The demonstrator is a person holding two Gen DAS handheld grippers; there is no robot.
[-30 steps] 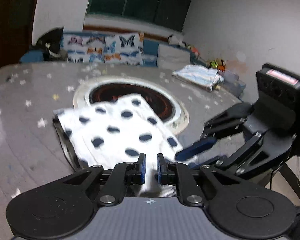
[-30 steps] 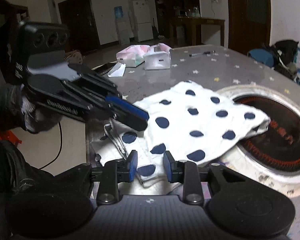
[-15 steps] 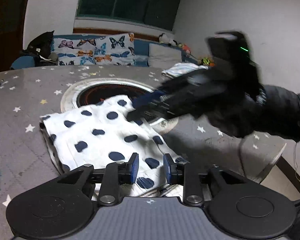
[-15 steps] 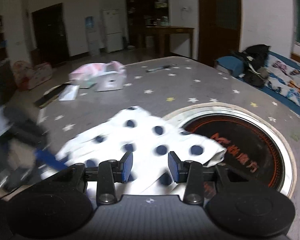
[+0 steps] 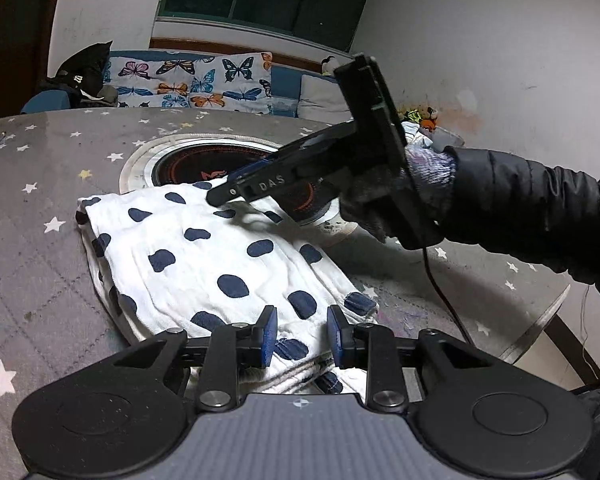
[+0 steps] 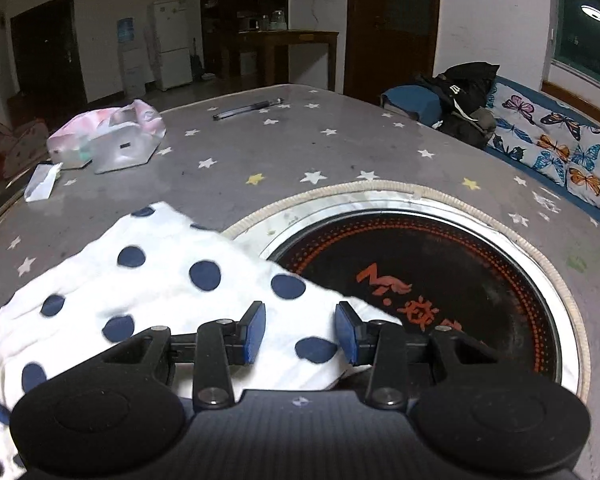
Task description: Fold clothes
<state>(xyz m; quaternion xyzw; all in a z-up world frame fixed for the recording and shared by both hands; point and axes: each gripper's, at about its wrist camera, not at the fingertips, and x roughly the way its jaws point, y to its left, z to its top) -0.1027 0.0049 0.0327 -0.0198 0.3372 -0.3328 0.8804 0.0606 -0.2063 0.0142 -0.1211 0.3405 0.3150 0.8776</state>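
Both tools are open and holding nothing: cloth lies folded on the tabletop, near edge right under the left tool, right tool over its far corner.

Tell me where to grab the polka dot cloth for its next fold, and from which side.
Probably the near edge of the polka dot cloth, where stacked layers show between the open left gripper. Come in low from the table's near side so one finger slips under every layer. The right gripper could pinch the corner overlapping the burner ring.
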